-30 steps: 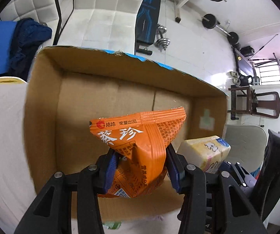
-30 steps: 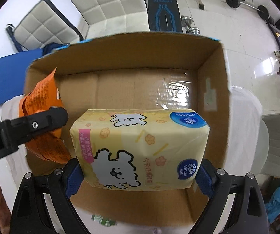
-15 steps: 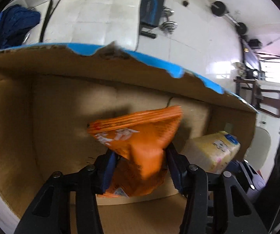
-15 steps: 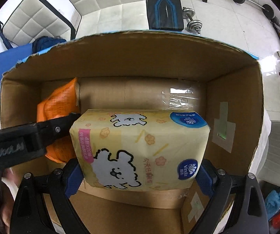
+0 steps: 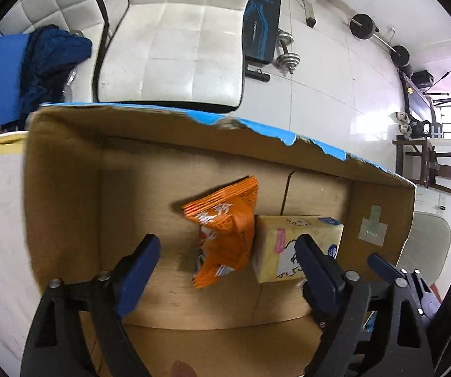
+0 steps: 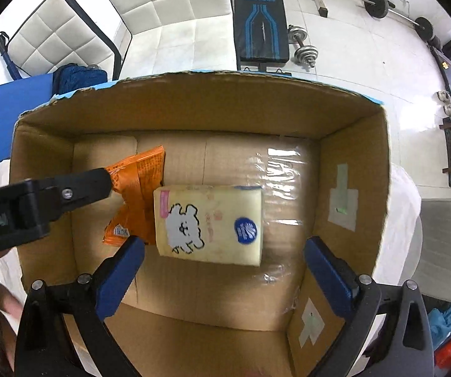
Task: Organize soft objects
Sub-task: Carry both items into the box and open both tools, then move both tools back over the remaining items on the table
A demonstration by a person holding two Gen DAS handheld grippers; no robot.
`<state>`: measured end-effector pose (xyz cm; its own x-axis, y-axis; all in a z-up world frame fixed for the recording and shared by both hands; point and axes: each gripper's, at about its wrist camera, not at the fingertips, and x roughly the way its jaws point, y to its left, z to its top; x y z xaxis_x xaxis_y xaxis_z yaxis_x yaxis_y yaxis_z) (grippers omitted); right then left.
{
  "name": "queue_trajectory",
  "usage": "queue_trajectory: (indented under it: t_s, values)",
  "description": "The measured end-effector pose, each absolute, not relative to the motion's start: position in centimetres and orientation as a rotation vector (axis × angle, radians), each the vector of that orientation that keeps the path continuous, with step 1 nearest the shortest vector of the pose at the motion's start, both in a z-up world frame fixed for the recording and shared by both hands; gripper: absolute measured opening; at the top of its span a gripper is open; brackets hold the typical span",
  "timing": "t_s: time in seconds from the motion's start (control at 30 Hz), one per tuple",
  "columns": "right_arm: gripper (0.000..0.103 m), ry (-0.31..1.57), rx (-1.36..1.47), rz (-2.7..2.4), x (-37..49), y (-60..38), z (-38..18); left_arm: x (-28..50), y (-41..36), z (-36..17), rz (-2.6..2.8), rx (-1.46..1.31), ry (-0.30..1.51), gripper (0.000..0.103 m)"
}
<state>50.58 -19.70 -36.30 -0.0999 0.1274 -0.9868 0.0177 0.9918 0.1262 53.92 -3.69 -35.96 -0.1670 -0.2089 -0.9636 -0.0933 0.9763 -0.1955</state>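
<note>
Left gripper, jaws opening, pads clear of the orange snack bag below them. Right gripper, jaws opening, spread wider than the yellow tissue pack. Bag and pack lie touching on the cardboard box floor, bag nearer its left wall.

A home room that doubles as a gym

Beyond the far edge of the open cardboard box, a black-and-blue weight bench stands on white floor tiles, with dumbbells just to its right and barbells further right. White quilted chairs stand left of the bench, and a wooden chair stands at the room's right side.
</note>
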Motion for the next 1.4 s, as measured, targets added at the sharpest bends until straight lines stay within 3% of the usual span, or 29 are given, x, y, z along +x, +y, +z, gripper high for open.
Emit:
queue_trajectory:
  t_s: [0.07,0.6,1.03,1.4]
  values:
    - [0.103,1.657,0.104,0.085,49.8,-19.9,-35.7,53.1,-3.4,-34.7,-0.091,-0.196,1.71,0.1]
    - [0.103,1.547,0.07,0.061,40.6,-17.9,-30.3,43.0,-2.2,-26.7,-0.011,0.107,1.466,0.1]
    - [0.103,1.39,0.068,0.066,33.9,-16.9,-22.5,36.1,-1.1,-19.4,-0.038,0.046,1.319,0.1]
    - [0.103,1.395,0.118,0.095,28.7,-18.1,-20.3,30.5,-0.4,-16.3,-0.034,0.015,1.273,0.1]
